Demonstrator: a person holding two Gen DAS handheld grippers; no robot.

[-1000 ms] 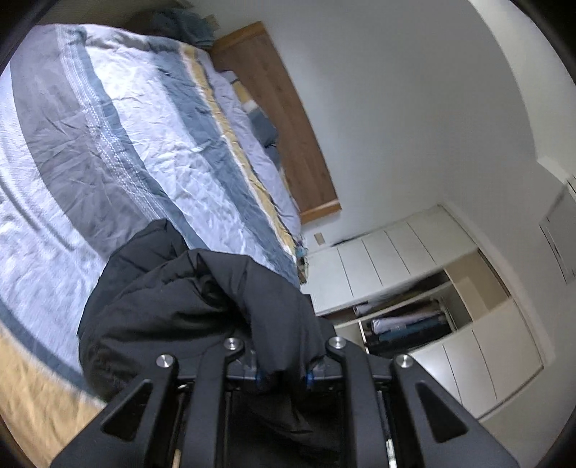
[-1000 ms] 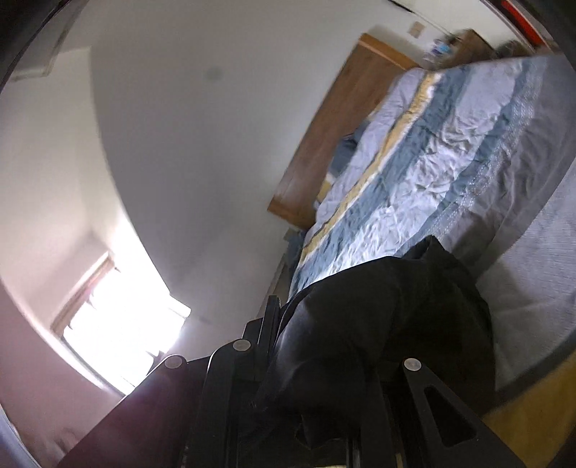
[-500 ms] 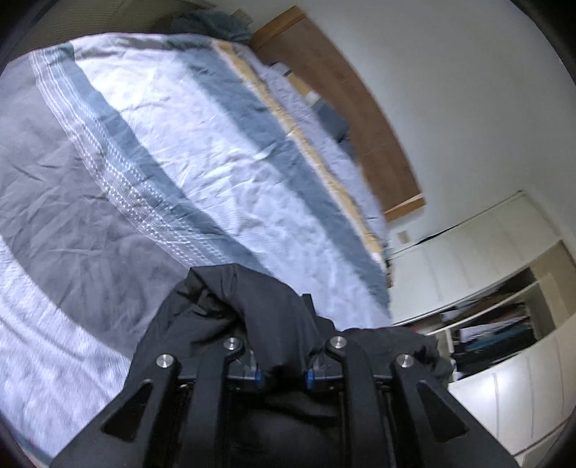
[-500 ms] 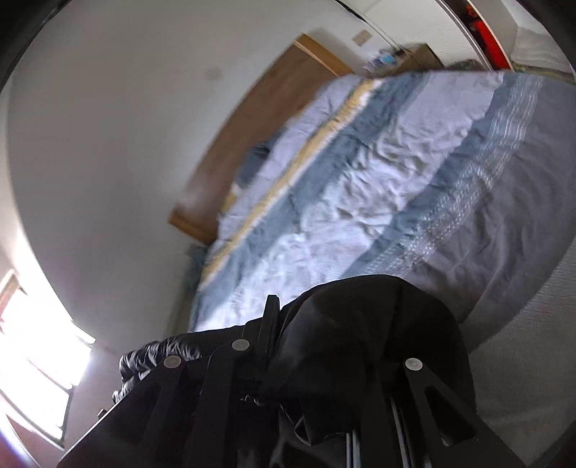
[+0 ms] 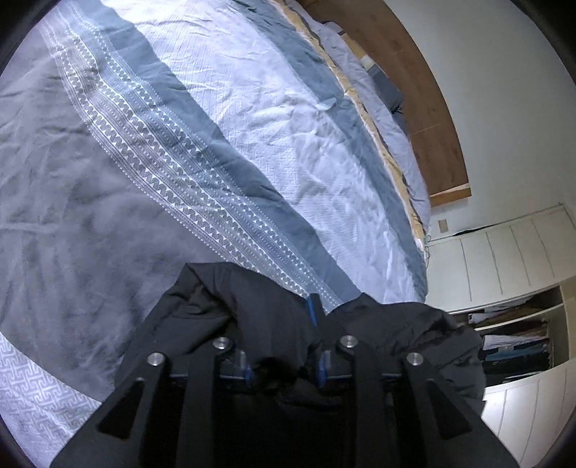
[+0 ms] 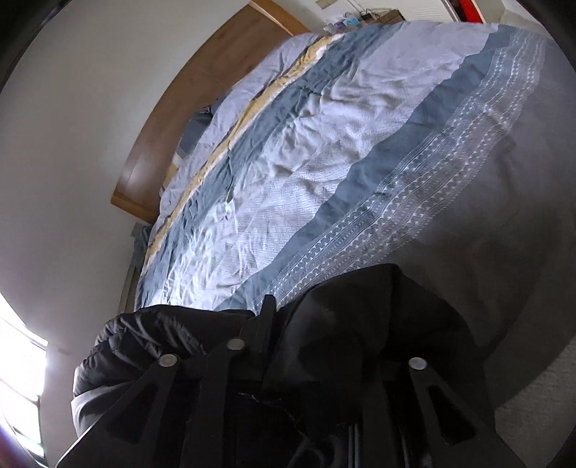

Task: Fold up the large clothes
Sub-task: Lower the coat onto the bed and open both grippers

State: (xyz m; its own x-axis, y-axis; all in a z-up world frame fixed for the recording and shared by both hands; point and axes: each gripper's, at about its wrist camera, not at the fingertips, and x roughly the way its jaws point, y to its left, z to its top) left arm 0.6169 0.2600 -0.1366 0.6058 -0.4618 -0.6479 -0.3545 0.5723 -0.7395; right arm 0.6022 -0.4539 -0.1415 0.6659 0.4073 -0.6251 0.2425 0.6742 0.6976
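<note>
A black padded jacket [image 5: 259, 306] lies bunched on the striped bed cover [image 5: 252, 144] at the bottom of both wrist views. My left gripper [image 5: 277, 324] sits low over the bed, its jaws opening. Jacket cloth still hangs between the blue pads [image 5: 322, 367], which stand apart and no longer pinch it. My right gripper [image 6: 324, 324] is also down at the bed with jaws opening. The black jacket [image 6: 378, 316] drapes over it, so only its left finger [image 6: 268, 313] shows. The quilted part of the jacket [image 6: 144, 338] bulges to the left.
The bed cover [image 6: 324, 162] stretches ahead to a wooden headboard [image 5: 414, 90]. White wardrobe doors [image 5: 504, 252] and an open shelf of papers [image 5: 514, 342] stand right of the bed. A bright window [image 6: 18, 360] is on the other side, and a cluttered nightstand [image 6: 360, 18] is far off.
Both grippers dropped from mid-air toward the bed with the jacket and tilted downward. The left pads have spread apart, loosening the pinched cloth. The jacket now rests on the cover.
</note>
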